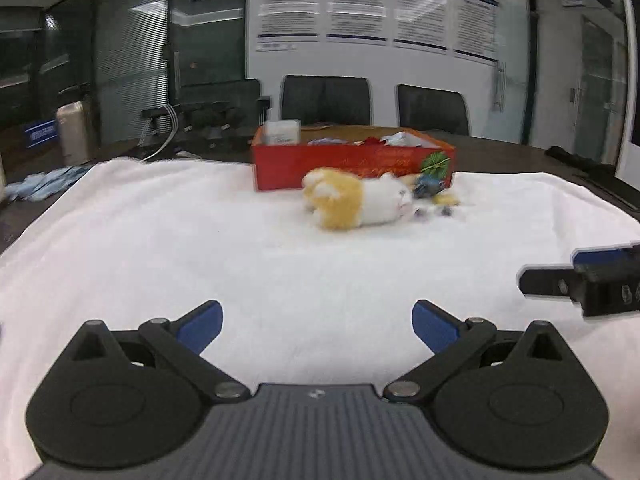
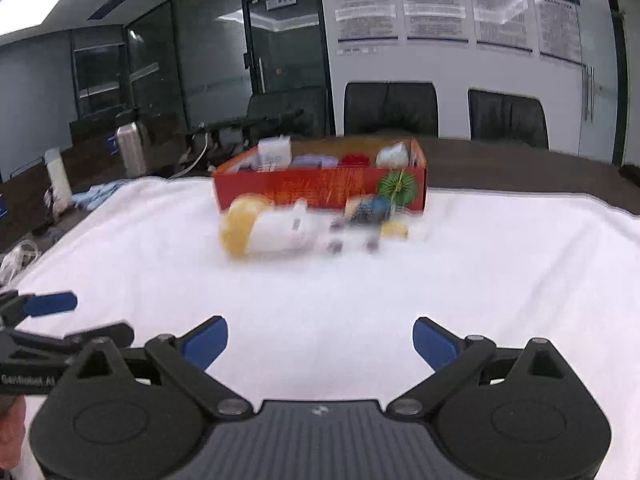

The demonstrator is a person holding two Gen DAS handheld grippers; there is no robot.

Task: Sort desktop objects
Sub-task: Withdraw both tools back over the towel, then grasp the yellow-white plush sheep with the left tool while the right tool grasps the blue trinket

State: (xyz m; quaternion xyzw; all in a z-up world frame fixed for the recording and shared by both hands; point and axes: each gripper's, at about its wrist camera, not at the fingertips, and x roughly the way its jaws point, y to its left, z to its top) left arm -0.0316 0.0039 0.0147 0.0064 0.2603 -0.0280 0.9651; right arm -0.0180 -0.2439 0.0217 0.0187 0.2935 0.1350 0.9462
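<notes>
Fluffy yellow-and-white plush toy [image 1: 356, 202] lies outside far red cardboard box [image 1: 352, 166], unsorted; left gripper [image 1: 316, 326], right gripper [image 2: 320, 340] both released, empty.

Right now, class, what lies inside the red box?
Inside the red box: a white carton, something red and a white packet. Its front wall hides whatever lies lower.

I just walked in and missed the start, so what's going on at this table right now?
A person is holding two grippers over a white cloth to sort desktop items. The left gripper and right gripper both have their fingers spread wide and hold nothing. Ahead of them a yellow and white plush toy lies on the cloth among a few small items, in front of a red box that already holds several things. Nothing is being touched.
</notes>
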